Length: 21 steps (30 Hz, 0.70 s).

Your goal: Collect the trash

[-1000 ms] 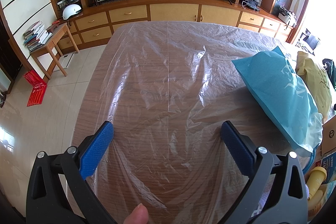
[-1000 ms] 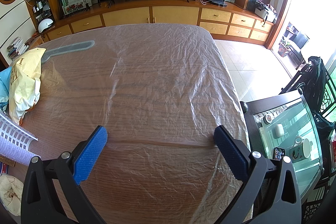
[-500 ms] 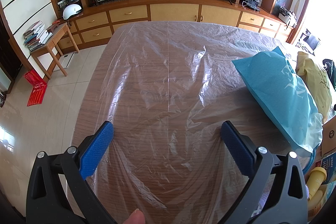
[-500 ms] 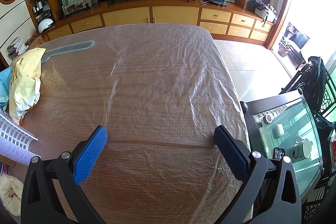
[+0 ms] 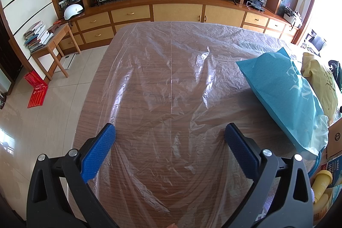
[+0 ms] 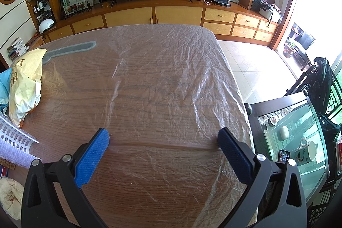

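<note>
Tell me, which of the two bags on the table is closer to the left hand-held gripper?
The teal bag. It lies just right of the left hand-held gripper, while the pale yellow bag sits behind it, farther away.

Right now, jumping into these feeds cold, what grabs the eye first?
The crinkled clear plastic sheet spread over the wooden table dominates both views. In the left wrist view, a teal bag lies at the table's right side with a yellow bag behind it. Both the left claw and the right claw are wide open over the sheet, holding nothing.
</note>
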Available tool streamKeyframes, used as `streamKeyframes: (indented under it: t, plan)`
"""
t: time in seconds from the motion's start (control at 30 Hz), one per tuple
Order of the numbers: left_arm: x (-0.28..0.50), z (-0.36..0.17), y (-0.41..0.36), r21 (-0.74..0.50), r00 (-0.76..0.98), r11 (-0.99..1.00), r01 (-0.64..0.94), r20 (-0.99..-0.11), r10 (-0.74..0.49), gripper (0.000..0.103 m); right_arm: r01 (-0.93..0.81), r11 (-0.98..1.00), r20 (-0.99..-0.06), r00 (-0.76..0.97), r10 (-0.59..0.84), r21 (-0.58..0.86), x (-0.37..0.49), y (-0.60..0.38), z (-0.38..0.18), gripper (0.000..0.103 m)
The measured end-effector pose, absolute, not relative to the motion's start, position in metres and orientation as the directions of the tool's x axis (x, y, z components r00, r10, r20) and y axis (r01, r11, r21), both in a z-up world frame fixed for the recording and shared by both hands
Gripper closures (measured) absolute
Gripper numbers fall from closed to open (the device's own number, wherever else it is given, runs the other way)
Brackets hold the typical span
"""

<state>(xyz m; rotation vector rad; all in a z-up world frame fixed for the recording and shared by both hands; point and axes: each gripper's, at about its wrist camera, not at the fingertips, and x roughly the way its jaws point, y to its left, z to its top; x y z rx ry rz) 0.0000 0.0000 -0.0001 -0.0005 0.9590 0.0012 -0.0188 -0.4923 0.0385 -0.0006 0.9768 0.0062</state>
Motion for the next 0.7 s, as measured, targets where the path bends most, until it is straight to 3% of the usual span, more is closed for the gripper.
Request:
streamKeyframes:
  t: [0.7]
  plan:
    - [0.0032,-0.0007,-0.0017,0.000,0.574,1.000,-0.002,-0.819,0.001,0.001,-0.006,1.000,-0.829,0.560,0.005,0.002,-0.0191,-0.4922,0.0383,0.004]
